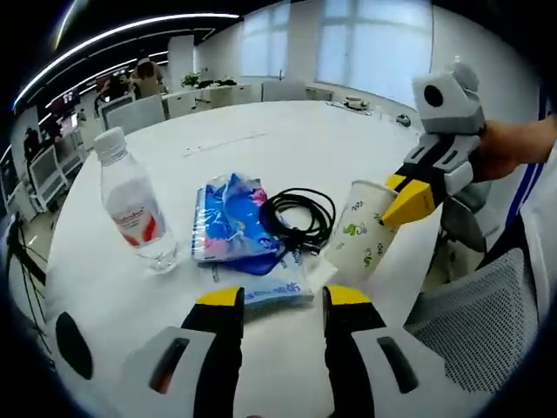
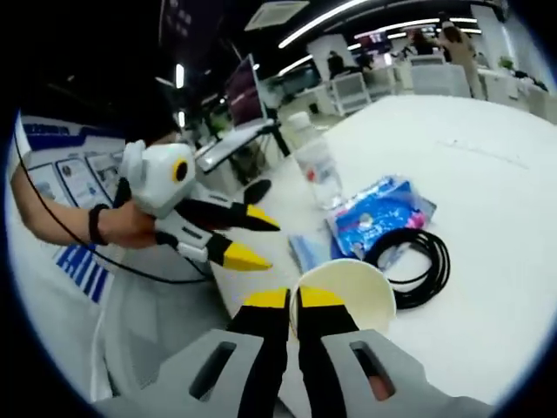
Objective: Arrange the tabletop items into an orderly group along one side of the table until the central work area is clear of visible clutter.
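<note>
1. White table [image 1: 287, 139], near edge: paper cup [image 1: 365, 228] tilted, pinched by its rim in the right gripper [image 1: 402, 198]; could crumple or slip out, knocking into the black cable [image 1: 300, 218] just beside it.
2. Water bottle [image 1: 130, 205] upright at the far end of the row, beside the blue packet [image 1: 231, 218]; easily toppled by a careless sweep.
3. Left gripper [image 1: 283, 300] hovering low, jaws apart, apparently holding nothing, a small wrapper [image 1: 278, 290] just ahead.

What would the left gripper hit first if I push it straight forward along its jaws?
Most likely the small light-blue packet lying just beyond the left gripper, with the blue patterned pack and black cable behind it. Depth is uncertain; the open jaws may pass above it.
</note>
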